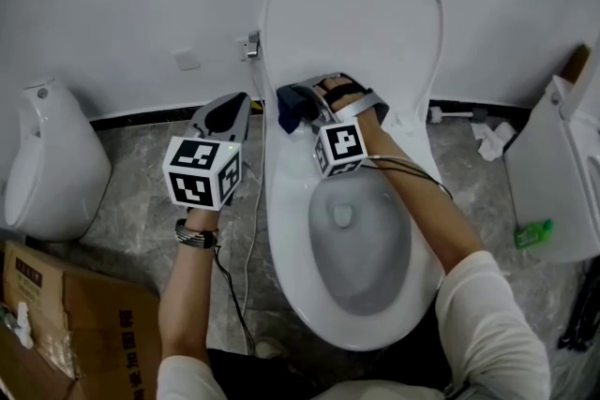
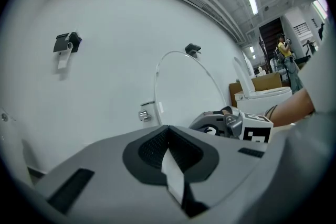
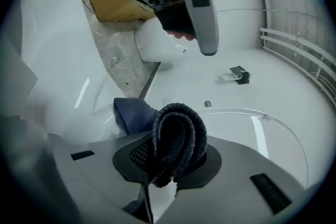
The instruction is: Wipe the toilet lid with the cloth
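The white toilet lid [image 1: 356,5] stands raised against the wall above the open bowl [image 1: 281,229]. My right gripper [image 1: 298,103] is shut on a folded dark blue cloth [image 1: 289,112], which it holds at the lid's lower left, near the hinge. In the right gripper view the cloth [image 3: 178,128] bulges in a loop out of the jaws of the right gripper [image 3: 170,157], and a loose end [image 3: 131,113] rests against the white surface. My left gripper [image 1: 240,100] hovers left of the toilet, shut and empty. The left gripper view shows the left gripper [image 2: 168,152] with its pads together.
A small white fixture [image 1: 47,164] and a cardboard box [image 1: 66,314] sit at the left on the grey floor. Another white fixture [image 1: 562,173] stands at the right, with a green item [image 1: 532,232] below it. A metal valve [image 1: 251,45] is on the wall.
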The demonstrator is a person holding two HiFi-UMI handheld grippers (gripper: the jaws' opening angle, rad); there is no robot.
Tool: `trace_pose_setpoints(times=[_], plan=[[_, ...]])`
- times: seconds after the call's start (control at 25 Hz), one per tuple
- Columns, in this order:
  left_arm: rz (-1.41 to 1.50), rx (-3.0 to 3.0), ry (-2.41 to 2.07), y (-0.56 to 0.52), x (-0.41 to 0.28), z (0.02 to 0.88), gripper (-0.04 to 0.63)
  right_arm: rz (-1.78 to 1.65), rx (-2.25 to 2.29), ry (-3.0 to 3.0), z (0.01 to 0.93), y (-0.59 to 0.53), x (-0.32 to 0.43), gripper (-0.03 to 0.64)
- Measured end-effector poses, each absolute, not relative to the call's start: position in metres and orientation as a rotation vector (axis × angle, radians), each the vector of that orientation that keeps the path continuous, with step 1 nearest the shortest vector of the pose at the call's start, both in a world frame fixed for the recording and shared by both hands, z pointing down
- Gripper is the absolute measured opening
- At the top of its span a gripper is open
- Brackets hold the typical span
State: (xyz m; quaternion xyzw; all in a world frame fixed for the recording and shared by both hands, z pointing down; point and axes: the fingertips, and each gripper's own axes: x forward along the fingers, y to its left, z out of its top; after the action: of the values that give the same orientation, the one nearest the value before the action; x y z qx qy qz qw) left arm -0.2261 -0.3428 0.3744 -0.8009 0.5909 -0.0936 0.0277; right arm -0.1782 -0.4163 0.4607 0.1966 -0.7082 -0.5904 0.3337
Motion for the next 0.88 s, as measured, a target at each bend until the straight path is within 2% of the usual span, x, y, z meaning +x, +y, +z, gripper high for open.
trace_pose_setpoints(times=[0.24, 0.56, 0.88], plan=[[-0.290, -2.482, 1.819, -0.345, -0.223, 0.377, 0.002, -1.360, 0.557, -1.867, 0.478, -0.417, -0.150, 0.089], [-0.120, -2.397, 1.797, -0.364, -0.235, 0.319, 0.002, -1.248, 0.843, -1.958, 0.406, -0.418, -0.072, 0.089], [-0.219, -2.440, 1.737, -0.435, -0.216, 0.282, 0.115, -0.809, 1.162, -2.303, 0.375, -0.388, 0.007, 0.089]])
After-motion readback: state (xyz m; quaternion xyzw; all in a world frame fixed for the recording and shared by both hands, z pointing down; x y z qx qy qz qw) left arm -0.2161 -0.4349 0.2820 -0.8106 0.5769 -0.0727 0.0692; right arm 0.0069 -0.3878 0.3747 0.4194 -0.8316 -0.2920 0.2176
